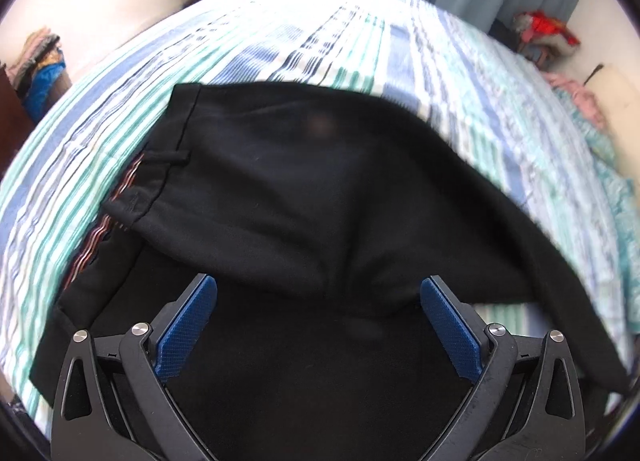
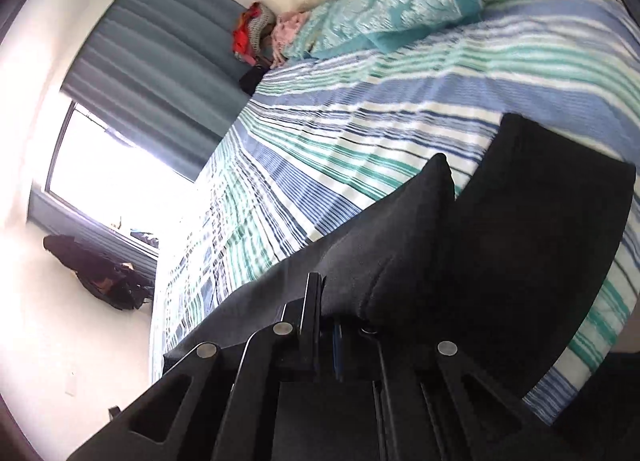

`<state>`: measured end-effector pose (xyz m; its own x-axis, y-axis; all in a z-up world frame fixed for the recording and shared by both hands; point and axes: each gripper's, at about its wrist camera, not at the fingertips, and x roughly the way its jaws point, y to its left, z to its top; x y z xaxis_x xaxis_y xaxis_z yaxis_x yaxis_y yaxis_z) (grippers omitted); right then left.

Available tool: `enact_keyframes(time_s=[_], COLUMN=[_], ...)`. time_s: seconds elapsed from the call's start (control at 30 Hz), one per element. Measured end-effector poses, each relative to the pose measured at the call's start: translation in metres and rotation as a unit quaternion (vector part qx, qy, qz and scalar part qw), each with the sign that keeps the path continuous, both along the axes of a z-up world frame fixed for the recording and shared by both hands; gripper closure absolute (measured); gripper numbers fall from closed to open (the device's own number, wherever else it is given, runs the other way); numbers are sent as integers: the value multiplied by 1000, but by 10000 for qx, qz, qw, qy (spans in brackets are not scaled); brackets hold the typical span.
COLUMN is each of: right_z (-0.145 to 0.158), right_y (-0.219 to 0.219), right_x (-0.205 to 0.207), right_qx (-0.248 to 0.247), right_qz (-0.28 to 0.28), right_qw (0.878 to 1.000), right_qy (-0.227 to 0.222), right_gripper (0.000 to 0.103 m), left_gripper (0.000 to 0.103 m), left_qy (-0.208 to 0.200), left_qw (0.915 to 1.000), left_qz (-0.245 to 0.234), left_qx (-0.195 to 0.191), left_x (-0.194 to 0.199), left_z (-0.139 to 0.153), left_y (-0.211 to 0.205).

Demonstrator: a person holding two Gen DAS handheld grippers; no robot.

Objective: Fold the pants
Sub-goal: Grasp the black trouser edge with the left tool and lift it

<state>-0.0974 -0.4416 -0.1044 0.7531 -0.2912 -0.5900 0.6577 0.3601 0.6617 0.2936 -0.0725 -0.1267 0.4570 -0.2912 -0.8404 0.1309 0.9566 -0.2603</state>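
Left tongs (image 1: 319, 321) are spread wide over the black pants (image 1: 280, 181), gripping nothing. Right tongs (image 2: 330, 325) are pinched onto a lifted fold of them above the striped bed (image 2: 360, 109).

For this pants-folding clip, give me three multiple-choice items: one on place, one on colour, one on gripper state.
1. Where do the pants lie?
A. on a striped bedspread
B. on a wooden floor
C. in a basket

2. What colour are the pads of the left gripper?
A. red
B. blue
C. white

3. How does the right gripper stand?
A. wide open, clear of the cloth
B. out of view
C. shut on the pants

Answers: 1 A, stripes surround the black cloth; 2 B, both pads show blue; 3 C, its fingers meet with black cloth pinched between them.
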Motion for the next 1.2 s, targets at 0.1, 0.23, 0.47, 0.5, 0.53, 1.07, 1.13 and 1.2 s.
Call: enact_keyframes(time_s=[0.1, 0.23, 0.47, 0.5, 0.53, 1.07, 1.13, 1.2], right_z=[23, 42, 72, 77, 82, 82, 74, 51], right_y=[4, 11, 25, 28, 29, -47, -59, -71], right_x=[8, 11, 3, 2, 1, 19, 13, 5], right_qx=[-504, -838, -1076, -1126, -1186, -1119, -918, -603], right_qz=[171, 265, 483, 530, 586, 816, 833, 843], right_qw=[9986, 9961, 9923, 9913, 9901, 9903, 9919, 9917], right_qy=[-26, -92, -375, -425, -469, 90, 294, 759], right_gripper=[98, 98, 98, 98, 98, 98, 98, 98], left_gripper=[1, 2, 47, 52, 61, 98, 97, 97], left_qy=[549, 970, 1691, 1719, 1735, -463, -430, -106], left_qw=[9899, 9849, 9710, 9686, 9664, 9818, 9840, 9867], left_qz=[-119, 29, 901, 999, 1061, -190, -196, -80], left_qx=[-1305, -1436, -1428, -1494, -1571, -1831, -1717, -1618], left_x=[44, 99, 136, 137, 140, -24, -72, -110], left_z=[18, 12, -33, -36, -39, 108, 90, 54], left_y=[-12, -46, -64, -63, -60, 44, 62, 72])
